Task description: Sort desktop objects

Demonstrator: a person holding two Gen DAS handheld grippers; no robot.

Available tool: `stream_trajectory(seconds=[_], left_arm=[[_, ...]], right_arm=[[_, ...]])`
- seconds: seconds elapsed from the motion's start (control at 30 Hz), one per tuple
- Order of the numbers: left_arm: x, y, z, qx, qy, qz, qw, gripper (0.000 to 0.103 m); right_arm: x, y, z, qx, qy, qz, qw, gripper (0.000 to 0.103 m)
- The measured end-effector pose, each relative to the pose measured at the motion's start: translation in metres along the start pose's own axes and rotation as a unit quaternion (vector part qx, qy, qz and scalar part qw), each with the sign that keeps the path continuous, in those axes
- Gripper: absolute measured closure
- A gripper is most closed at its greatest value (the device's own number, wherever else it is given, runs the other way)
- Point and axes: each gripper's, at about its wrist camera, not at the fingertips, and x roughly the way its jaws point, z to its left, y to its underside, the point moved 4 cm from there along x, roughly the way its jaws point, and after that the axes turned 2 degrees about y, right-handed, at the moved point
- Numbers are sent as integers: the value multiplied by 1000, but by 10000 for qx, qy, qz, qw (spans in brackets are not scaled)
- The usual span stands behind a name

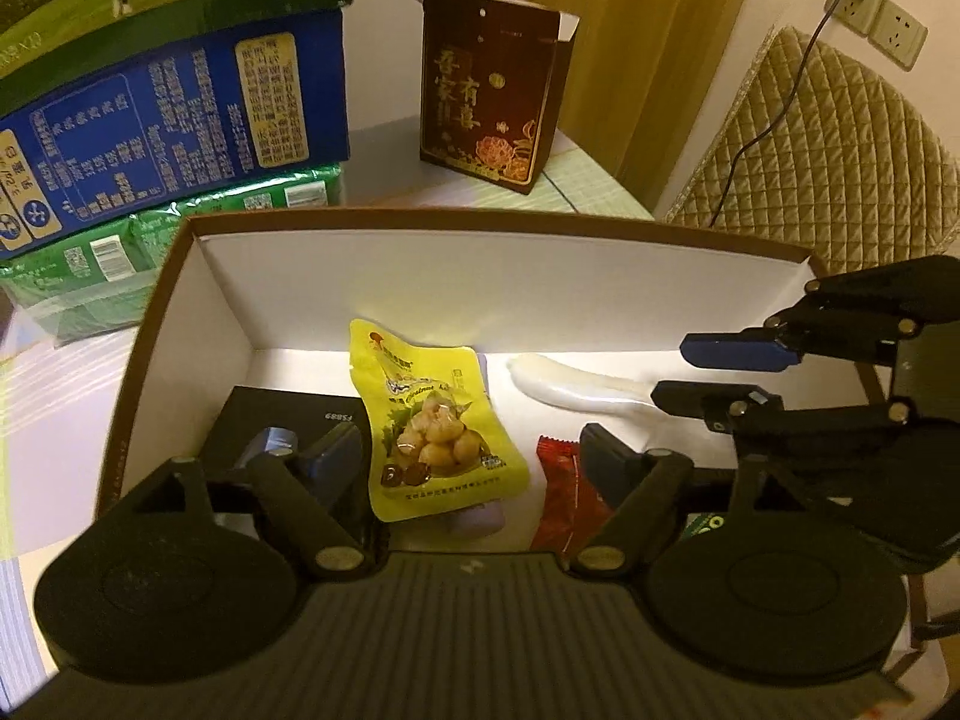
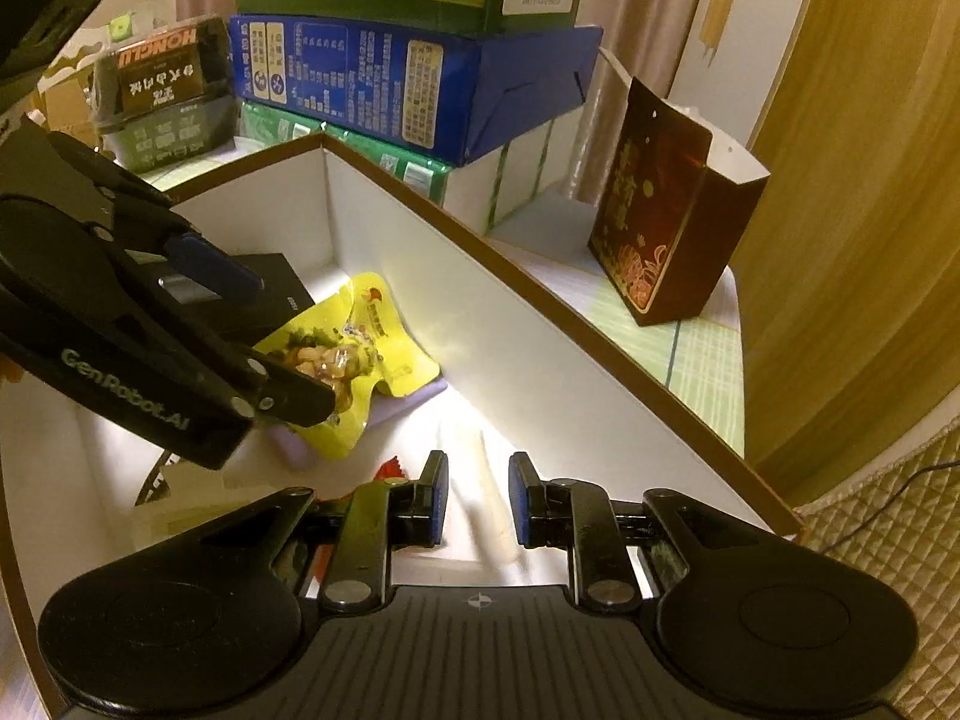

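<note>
Our left gripper (image 1: 474,456) is spread wide over the yellow snack bag (image 1: 435,426) lying in the box (image 1: 480,225). Our right gripper (image 2: 478,501) pinches the white spoon (image 1: 576,387) handle. Letting go badly could flip it.

The yellow snack pouch (image 1: 435,420) is hiding most of a pale purple thing (image 1: 474,519). The left gripper's fingers (image 1: 327,462) are covering part of the black box (image 1: 276,414). The white spoon (image 2: 486,480) is blurring between the right fingers.
</note>
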Motion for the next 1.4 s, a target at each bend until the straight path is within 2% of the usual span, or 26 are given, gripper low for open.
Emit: stream_trajectory(seconds=[0.03, 0.1, 0.17, 0.23, 0.3, 0.37, 0.4, 0.67, 0.93, 1.23, 1.4], left_arm=[[-3, 0, 0, 8, -1, -32, 10000, 24], [-12, 2, 1, 14, -10, -93, 10000, 21], [-20, 5, 1, 14, -17, -137, 9999, 19], [-30, 9, 1, -3, -40, -171, 9998, 19], [-39, 14, 0, -19, -71, -229, 9997, 15], [-50, 20, -1, -22, -147, -308, 9994, 13], [-56, 23, -2, -16, -175, -339, 9993, 12], [-101, 47, -25, 245, -491, -654, 9963, 7], [-147, 78, -46, 199, -636, -972, 9930, 3], [-181, 120, -63, 287, -1058, -1158, 9872, 1], [-198, 142, -67, 203, -1061, -1197, 9869, 1]], right_arm=[[-3, 1, 0, 56, -48, -3, 10000, 85], [-10, 3, 1, 179, -113, -31, 9998, 75], [-22, 6, 3, 267, -62, -190, 9994, 35], [-36, 9, 7, 314, -37, -368, 9988, 25], [-49, 13, 11, 435, -84, -419, 9981, 20], [-64, 18, 15, 613, -40, -574, 9965, 7], [-72, 21, 17, 705, 9, -666, 9953, 3], [-127, 46, 39, 1231, 36, -878, 9885, 2], [-167, 67, 62, 1547, 21, -941, 9835, 2], [-199, 90, 94, 1469, 274, -1109, 9825, 2], [-210, 102, 109, 1629, 288, -1064, 9805, 2]])
